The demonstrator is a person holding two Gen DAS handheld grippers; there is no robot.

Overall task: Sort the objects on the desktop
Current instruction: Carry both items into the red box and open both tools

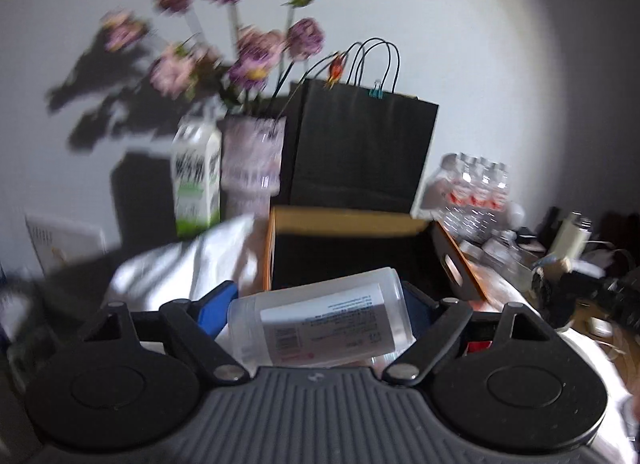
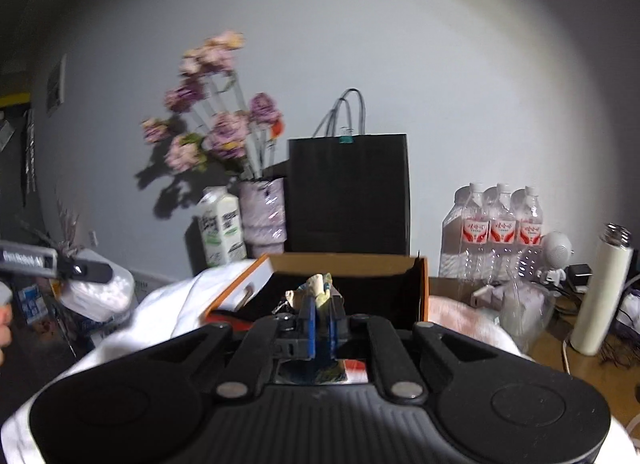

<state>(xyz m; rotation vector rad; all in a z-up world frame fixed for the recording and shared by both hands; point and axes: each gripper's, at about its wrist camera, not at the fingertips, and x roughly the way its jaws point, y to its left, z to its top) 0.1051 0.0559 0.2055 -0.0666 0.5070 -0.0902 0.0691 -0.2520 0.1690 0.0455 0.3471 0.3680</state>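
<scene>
Clear plastic container [image 1: 320, 320] with a printed label lies sideways between the left gripper's [image 1: 316, 304] blue fingers [image 1: 214, 306], clamped on both sides, held level in front of the open cardboard box [image 1: 348, 224]. Left gripper points roughly horizontal toward the back wall, box straight ahead, white cloth [image 1: 180, 264] to its left.

Right gripper [image 2: 320, 324] also points level at the same cardboard box [image 2: 344, 262], jaws nearly together, pinching a small pale figurine-like item [image 2: 318, 286] that sticks up above the fingertips; too blurred to identify further. A keychain-like bit hangs at its left side.

Behind the box, along the wall: milk carton [image 2: 222, 226], vase of purple flowers [image 2: 264, 210], black paper bag [image 2: 348, 192] with a teal binder clip [image 2: 345, 139] on its top edge, pack of water bottles [image 2: 496, 228]. White thermos [image 2: 600, 292] stands upright far right on the wooden desk [image 2: 580, 364]. Both views have motion blur.
</scene>
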